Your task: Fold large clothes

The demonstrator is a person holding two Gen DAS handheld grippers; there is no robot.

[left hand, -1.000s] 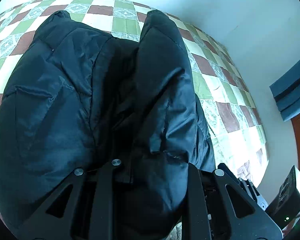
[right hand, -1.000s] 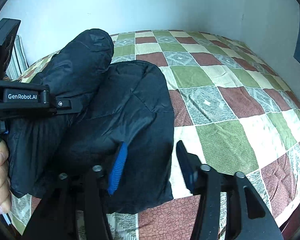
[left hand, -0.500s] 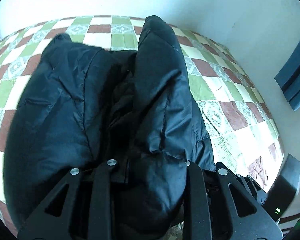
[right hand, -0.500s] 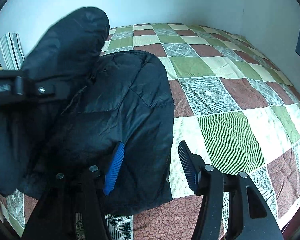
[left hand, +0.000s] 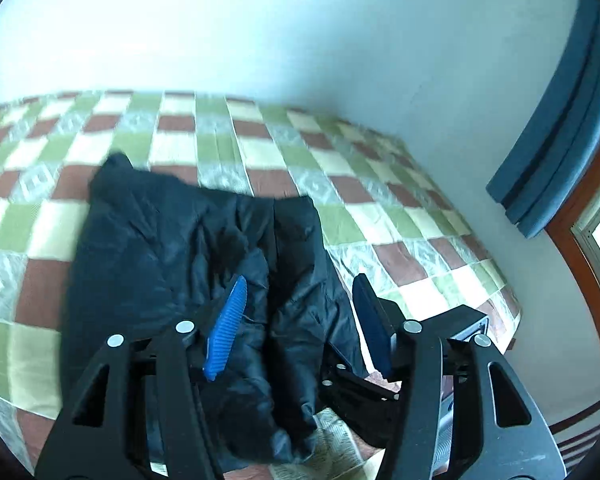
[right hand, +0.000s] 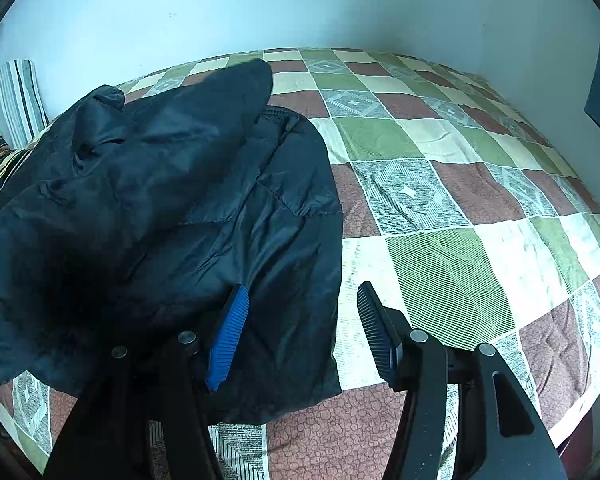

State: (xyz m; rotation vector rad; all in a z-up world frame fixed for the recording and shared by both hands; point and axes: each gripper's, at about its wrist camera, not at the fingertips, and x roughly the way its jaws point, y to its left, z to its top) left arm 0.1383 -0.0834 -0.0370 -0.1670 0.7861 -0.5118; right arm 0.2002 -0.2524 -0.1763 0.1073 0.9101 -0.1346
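Note:
A black puffer jacket point(left hand: 172, 248) lies on the checked bed quilt point(left hand: 380, 216), folded over itself with a sleeve laid across the body. It also shows in the right wrist view point(right hand: 172, 216). My left gripper point(left hand: 300, 292) is open and empty, raised above the jacket's near edge. My right gripper point(right hand: 300, 300) is open and empty, over the jacket's near right corner, its left pad point(right hand: 228, 336) above the fabric and its right pad above bare quilt. The right gripper's body shows under my left one point(left hand: 364, 396).
The quilt point(right hand: 460, 208) spreads to the right of the jacket up to a white wall. A striped pillow point(right hand: 16, 100) leans at the far left. A blue curtain point(left hand: 560, 128) and a wooden window frame point(left hand: 588, 264) stand at the right.
My left gripper opened and let go of the jacket's sleeve, which dropped onto the jacket body. The left gripper then rose and pulled back. The right gripper stayed open.

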